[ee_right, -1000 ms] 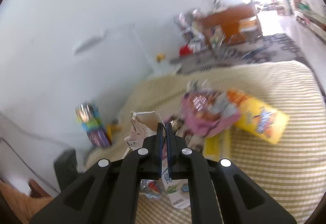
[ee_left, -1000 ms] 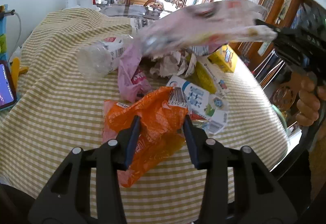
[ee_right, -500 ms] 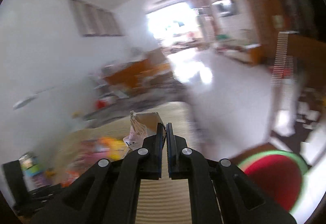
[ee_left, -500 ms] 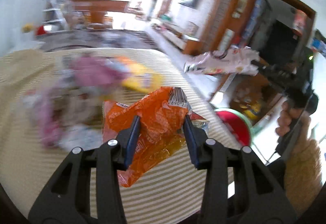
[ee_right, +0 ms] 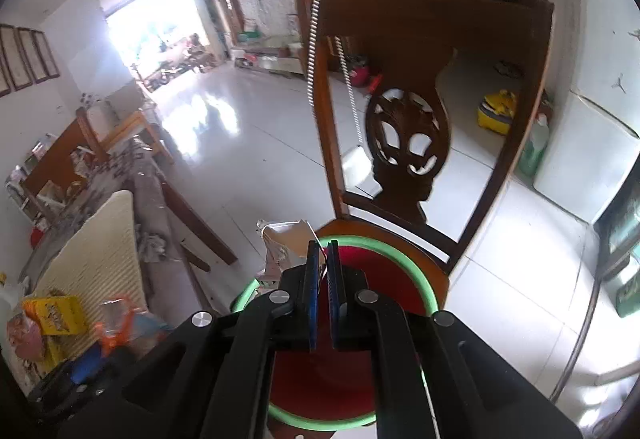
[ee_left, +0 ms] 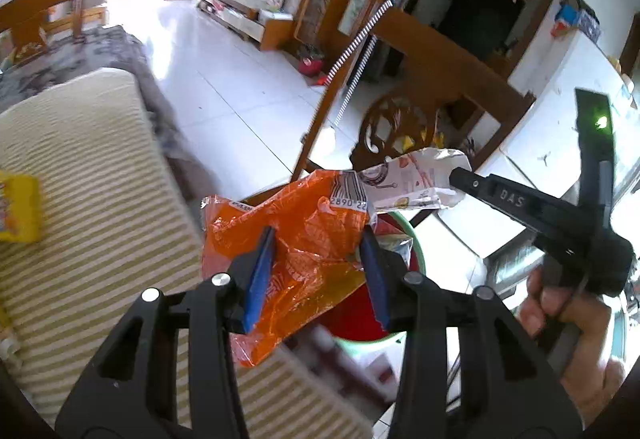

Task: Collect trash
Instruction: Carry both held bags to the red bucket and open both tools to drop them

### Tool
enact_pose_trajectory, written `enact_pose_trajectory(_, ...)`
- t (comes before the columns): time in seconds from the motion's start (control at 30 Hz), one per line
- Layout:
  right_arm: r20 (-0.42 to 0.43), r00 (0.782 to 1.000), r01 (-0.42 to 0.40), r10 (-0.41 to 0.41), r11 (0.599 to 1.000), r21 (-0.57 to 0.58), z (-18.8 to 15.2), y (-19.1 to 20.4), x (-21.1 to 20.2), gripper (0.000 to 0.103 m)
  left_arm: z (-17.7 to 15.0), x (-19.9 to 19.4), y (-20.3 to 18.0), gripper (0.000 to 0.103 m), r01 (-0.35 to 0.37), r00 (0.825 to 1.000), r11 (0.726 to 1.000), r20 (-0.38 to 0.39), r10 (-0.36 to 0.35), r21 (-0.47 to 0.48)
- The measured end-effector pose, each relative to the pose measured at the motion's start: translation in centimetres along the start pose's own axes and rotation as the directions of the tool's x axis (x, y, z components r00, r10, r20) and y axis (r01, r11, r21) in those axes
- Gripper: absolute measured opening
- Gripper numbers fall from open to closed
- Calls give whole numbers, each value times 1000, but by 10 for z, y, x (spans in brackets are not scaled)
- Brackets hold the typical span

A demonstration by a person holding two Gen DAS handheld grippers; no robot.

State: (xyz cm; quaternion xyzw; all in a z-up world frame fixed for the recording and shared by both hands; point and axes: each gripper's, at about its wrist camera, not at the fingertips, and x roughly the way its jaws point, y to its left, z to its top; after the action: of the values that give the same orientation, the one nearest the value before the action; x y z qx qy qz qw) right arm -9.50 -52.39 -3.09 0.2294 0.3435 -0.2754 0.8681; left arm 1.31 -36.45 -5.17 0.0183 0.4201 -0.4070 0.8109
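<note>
Carrying both loads over the red basin point(ee_right: 400, 251), my left claw point(ee_left: 318, 259) gripping the orange wrapper point(ee_left: 304, 239), my right claw point(ee_right: 323, 279) clamped on a white wrapper point(ee_left: 416, 181), nothing dropped yet, more litter waiting on the tabletop point(ee_left: 80, 167).

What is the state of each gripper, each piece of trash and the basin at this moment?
left gripper: jaws shut on the orange wrapper.
orange wrapper: crumpled, held in the air past the table edge.
right gripper: jaws shut on the white wrapper.
white wrapper: held above the basin.
red basin: upright on the chair seat, open; contents unclear.
yellow box: lying on the striped tablecloth.
</note>
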Motion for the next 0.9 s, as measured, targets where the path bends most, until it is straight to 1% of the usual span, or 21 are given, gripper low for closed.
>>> enact_pose_trajectory(0.1,6,1000,25,-25,999,21,1,-4,1,6,4,19,-8,41,8,1000,1000,-30,-7,24)
enact_pose_trajectory(0.2,6,998,61,-61,998,18,5,1,7,9,0,22,-13,43,18,998,998,-53,-16,53)
enact_pose_trajectory(0.23,4,997,77,-78,997,20,5,1,8,13,-2,25,-17,45,19,998,998,-66,-15,65)
enact_pose_trajectory(0.27,2,995,98,-98,995,24,7,1,10,26,-2,26,-19,50,8,998,997,-68,-4,72)
enact_pose_trajectory(0.33,23,991,129,-130,991,38,10,1,6,47,-3,22,-21,61,-7,999,997,-48,11,82)
enact_pose_trajectory(0.4,51,989,134,-136,990,36,10,3,1,47,-3,18,-22,69,-13,1000,996,-27,15,86)
enact_pose_trajectory(0.6,70,991,110,-110,994,7,12,16,-2,47,-5,-2,-20,71,-33,999,995,18,31,96)
enact_pose_trajectory(0.67,77,992,105,-104,995,-3,13,22,-3,52,-6,-11,-17,72,-38,999,995,32,35,87)
enact_pose_trajectory(0.8,73,994,83,-80,996,-30,14,36,-3,52,-9,-30,-6,72,-57,997,996,61,53,69)
enact_pose_trajectory(0.9,82,995,65,-60,996,-60,13,49,-6,53,-16,-51,10,72,-69,994,997,86,67,28)
